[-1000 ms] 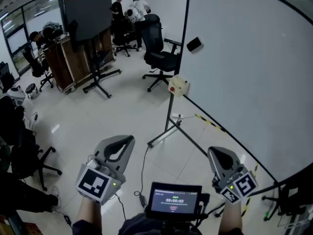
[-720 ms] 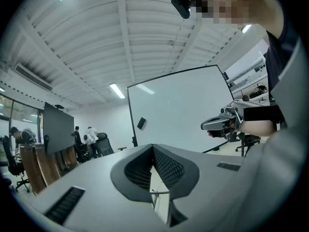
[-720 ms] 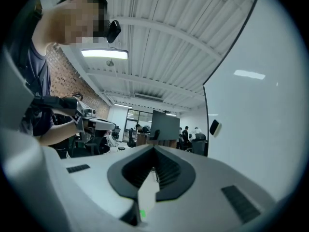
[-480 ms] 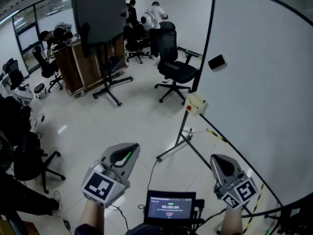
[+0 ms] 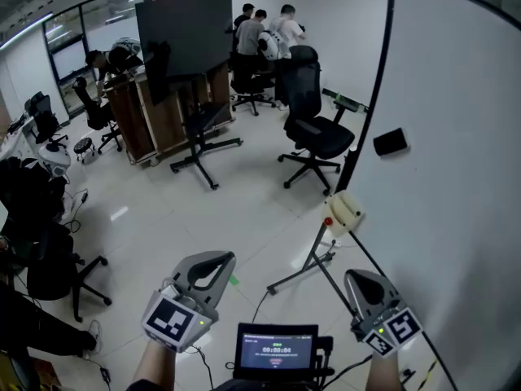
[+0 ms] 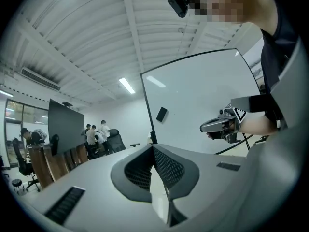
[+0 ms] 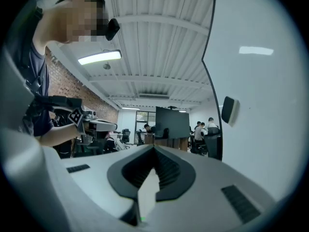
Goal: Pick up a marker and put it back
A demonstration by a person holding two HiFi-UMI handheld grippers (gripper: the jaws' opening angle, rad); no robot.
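No marker shows in any view. A large whiteboard (image 5: 456, 153) fills the right side of the head view, with a black eraser (image 5: 391, 142) stuck on it and a cream box with a red dot (image 5: 343, 210) at its frame. My left gripper (image 5: 213, 257) and right gripper (image 5: 356, 274) are held low over the floor, both shut and empty. In the left gripper view my left gripper (image 6: 153, 146) has its jaws together, with the whiteboard (image 6: 193, 100) beyond. My right gripper (image 7: 154, 148) is likewise shut, beside the board (image 7: 260, 81).
A black office chair (image 5: 317, 141) stands near the whiteboard's stand leg (image 5: 301, 274). A dark screen on a wheeled stand (image 5: 183, 39), a wooden cabinet (image 5: 134, 116) and several people (image 5: 264, 31) are at the back. More chairs (image 5: 49, 259) sit left. A small display (image 5: 277, 350) hangs between my hands.
The head view has swung left: the whiteboard, eraser and cream box slid right and down in the picture, and more of the room shows. Both grippers stay shut, low in the frame.
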